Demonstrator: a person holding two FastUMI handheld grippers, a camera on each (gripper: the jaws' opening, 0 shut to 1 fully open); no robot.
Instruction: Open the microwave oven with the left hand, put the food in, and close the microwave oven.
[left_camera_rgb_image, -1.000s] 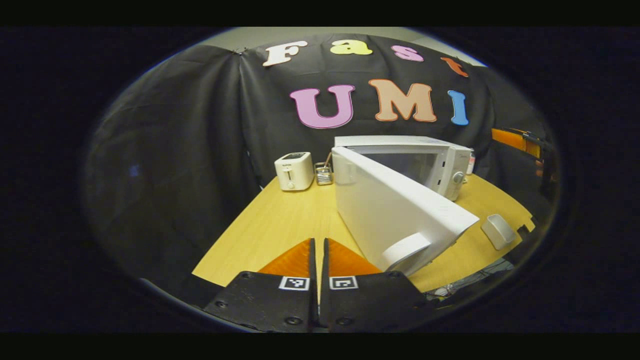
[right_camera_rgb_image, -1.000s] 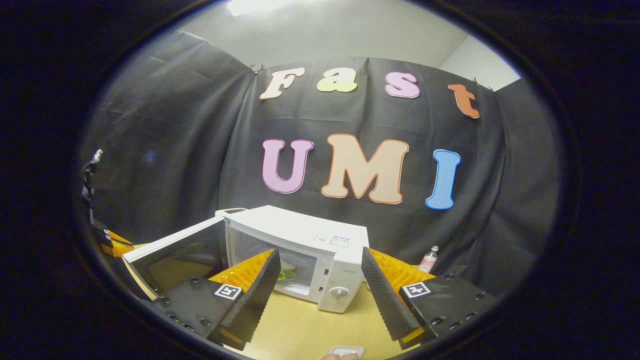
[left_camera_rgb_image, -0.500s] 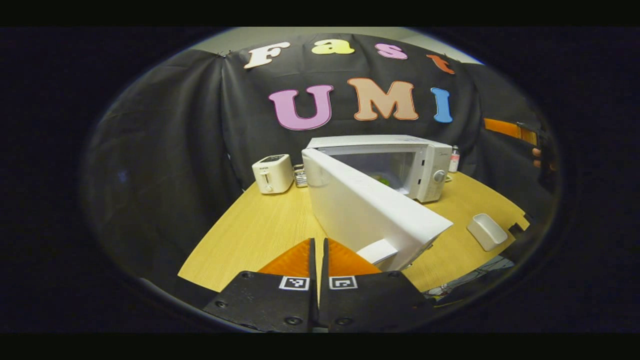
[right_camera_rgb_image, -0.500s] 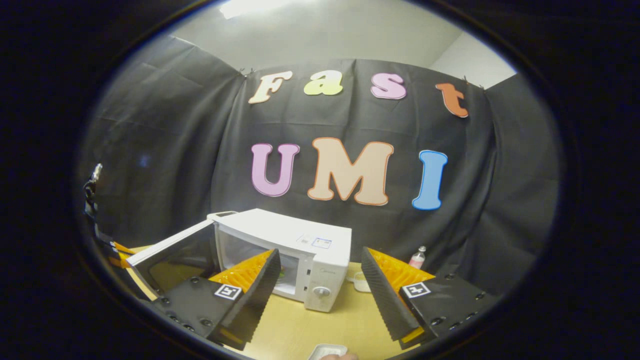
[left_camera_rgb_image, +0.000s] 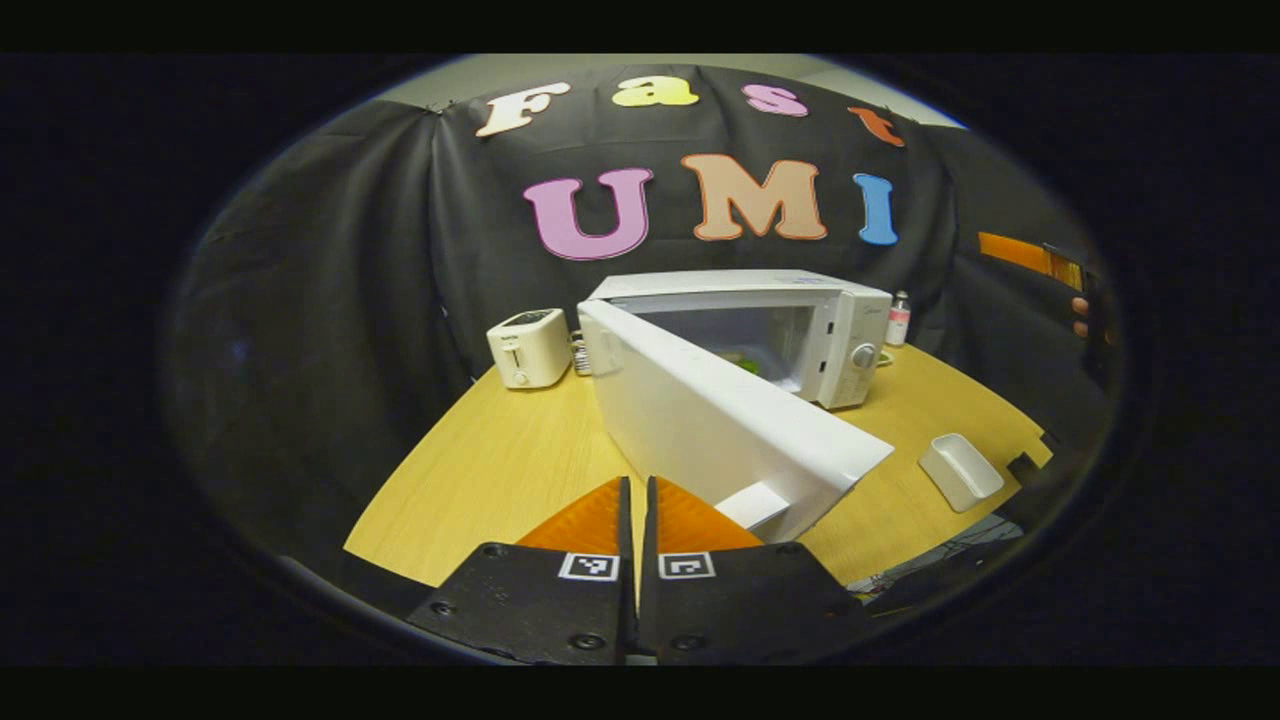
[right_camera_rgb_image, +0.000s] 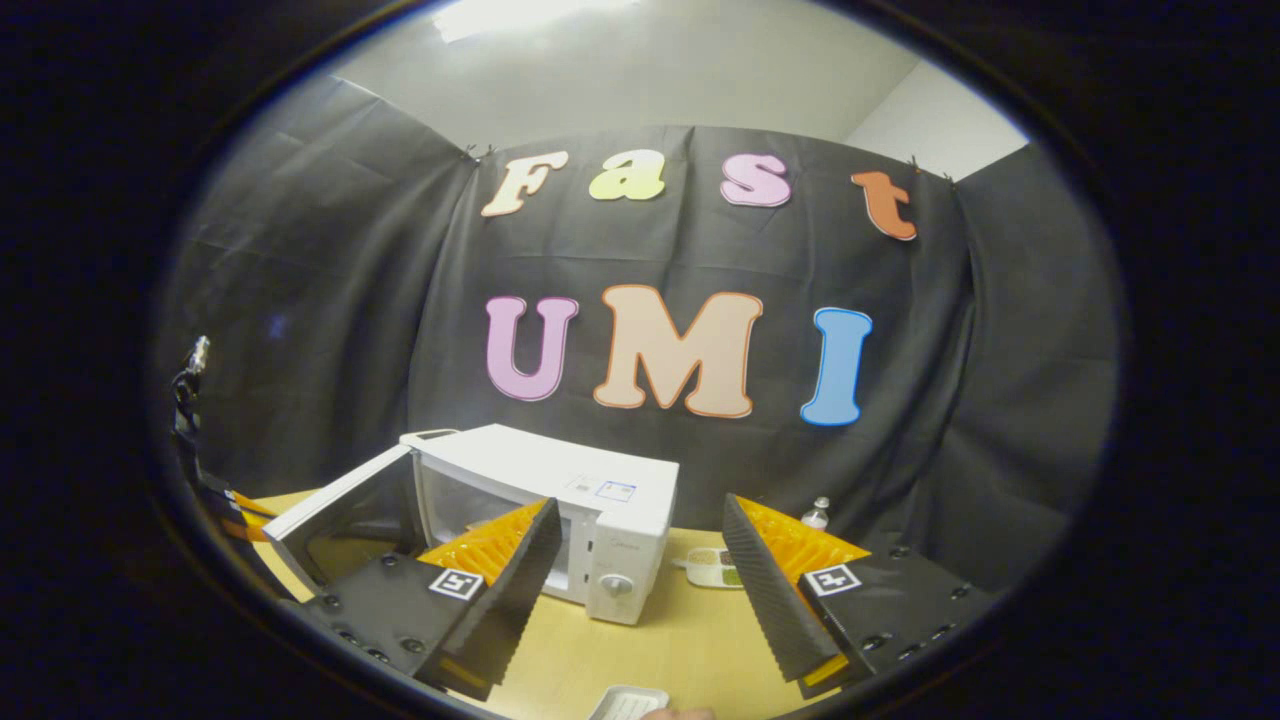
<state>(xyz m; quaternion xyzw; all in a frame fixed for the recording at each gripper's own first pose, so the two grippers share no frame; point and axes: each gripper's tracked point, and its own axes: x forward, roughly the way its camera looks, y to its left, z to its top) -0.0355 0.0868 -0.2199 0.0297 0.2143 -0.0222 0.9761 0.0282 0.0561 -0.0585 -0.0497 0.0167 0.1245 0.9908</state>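
Note:
The white microwave (left_camera_rgb_image: 745, 288) stands at the back of the wooden table, its door (left_camera_rgb_image: 715, 415) swung wide open toward me. Something green, the food (left_camera_rgb_image: 746, 362), lies inside the cavity. My left gripper (left_camera_rgb_image: 636, 505) is shut with nothing between its fingers, just left of the door's handle (left_camera_rgb_image: 756, 503). In the right gripper view the microwave (right_camera_rgb_image: 560, 475) sits low and left with its door (right_camera_rgb_image: 335, 500) open. My right gripper (right_camera_rgb_image: 640, 505) is open and holds nothing, hovering back from the oven's control panel (right_camera_rgb_image: 615, 570).
A white toaster (left_camera_rgb_image: 528, 347) stands left of the microwave. A small white tray (left_camera_rgb_image: 960, 470) lies near the table's right front edge, and a small bottle (left_camera_rgb_image: 898, 318) stands behind the oven. A small dish with greens (right_camera_rgb_image: 712, 567) rests right of the microwave.
Both grippers have drawn back from the microwave, which now looks smaller and farther off. The door stays open. The right gripper has tilted upward; the left stays shut.

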